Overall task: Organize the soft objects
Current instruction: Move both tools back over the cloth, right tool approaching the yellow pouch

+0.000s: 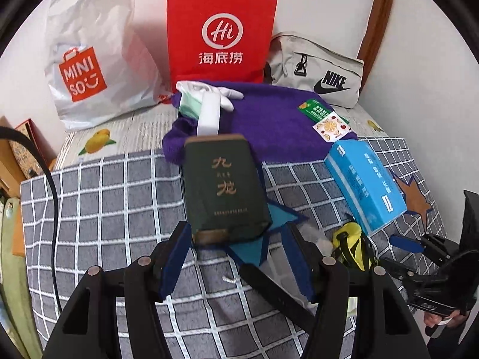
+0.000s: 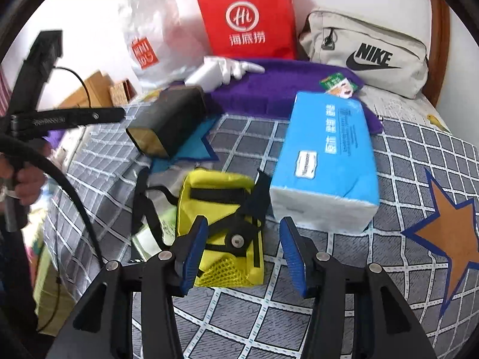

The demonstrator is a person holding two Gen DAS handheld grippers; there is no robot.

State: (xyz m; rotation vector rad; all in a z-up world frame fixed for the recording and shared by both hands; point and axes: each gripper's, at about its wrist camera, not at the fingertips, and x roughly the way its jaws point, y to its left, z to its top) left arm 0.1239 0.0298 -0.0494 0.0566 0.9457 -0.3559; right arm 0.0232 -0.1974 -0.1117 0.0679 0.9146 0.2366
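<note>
On the bed, right under my right claw (image 2: 244, 252), lay the little yellow bag (image 2: 220, 227). The claw's two blue pads stood apart, with nothing pinched; one pad was over the bag and the other was beside it. I guessed the bag was light and floppy, so it would sag when lifted. The black straps (image 2: 221, 193) across it looked like a good place to grab, or the top edge of the cloth. The net pocket at the bottom looked thin and might snag.

My left claw (image 1: 236, 264) was wide apart too, holding nothing. It hung just before a dark green box (image 1: 224, 187), which looked stiff and hard.

Beside the yellow bag was a blue pack of tissues (image 2: 326, 161), touching it or nearly so. It looked squashy and light. Farther back lay a purple towel (image 2: 287, 85) with a white glove (image 2: 233, 68) on it.

The blanket (image 2: 389, 254) was grey with white squares and stars, soft and bumpy, so things could tip. By the wall stood a red paper bag (image 2: 248, 21), a white plastic bag (image 2: 149, 36) and a grey pouch (image 2: 368, 53).
</note>
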